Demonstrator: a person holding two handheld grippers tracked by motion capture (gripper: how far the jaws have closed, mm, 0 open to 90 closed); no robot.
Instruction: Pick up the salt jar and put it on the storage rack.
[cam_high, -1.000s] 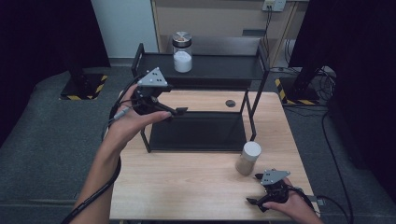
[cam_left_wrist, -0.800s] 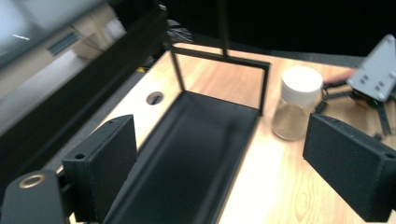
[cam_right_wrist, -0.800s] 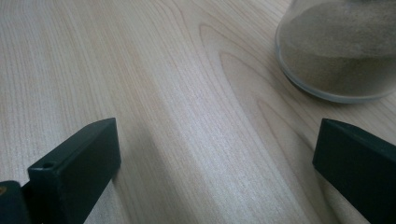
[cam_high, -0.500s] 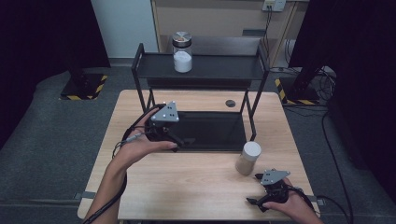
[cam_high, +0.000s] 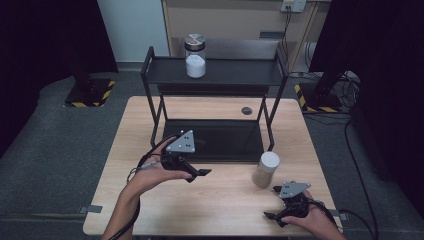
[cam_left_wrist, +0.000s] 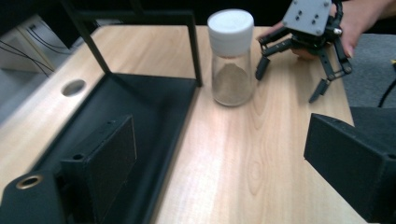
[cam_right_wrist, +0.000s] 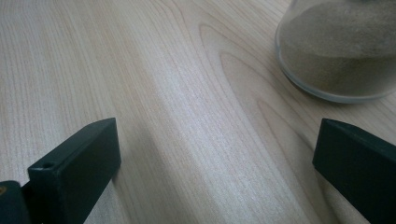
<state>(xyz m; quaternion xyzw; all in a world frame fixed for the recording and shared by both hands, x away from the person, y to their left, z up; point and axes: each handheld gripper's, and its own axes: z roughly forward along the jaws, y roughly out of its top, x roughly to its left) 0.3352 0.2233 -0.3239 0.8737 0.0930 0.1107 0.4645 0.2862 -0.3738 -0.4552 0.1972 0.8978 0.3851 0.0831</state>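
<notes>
The left gripper (cam_high: 200, 172) hangs low over the table (cam_high: 125, 150), just in front of the front edge of the black tray (cam_high: 220, 140) that forms the bottom of the black rack (cam_high: 150, 75), toward the tray's left front corner. Its jaws are spread with nothing between them, and they have just been opening a little further. In the left gripper view they frame bare wood and the tray's front rim, pointing across the table toward the jar of brown powder (cam_left_wrist: 231, 58).

That jar, glass with a white lid (cam_high: 270, 159), stands upright on the table near the tray's right front corner, just beside the rack's right front leg and off the tray. It is touched by nothing.

The right gripper (cam_high: 276, 205) rests near the table's front right corner, held in the person's right hand (cam_high: 312, 222), just in front of the jar. Its jaws are spread wide and empty; in the right gripper view they open over bare wood, with the jar's base (cam_right_wrist: 338, 56) ahead and toward the right jaw, not between the two.

On the rack's top shelf, toward its left end, stands a second jar (cam_high: 195, 55) with a metal lid and white powder inside. A small round hole (cam_high: 246, 110) sits in the table near its back edge, behind the tray
</notes>
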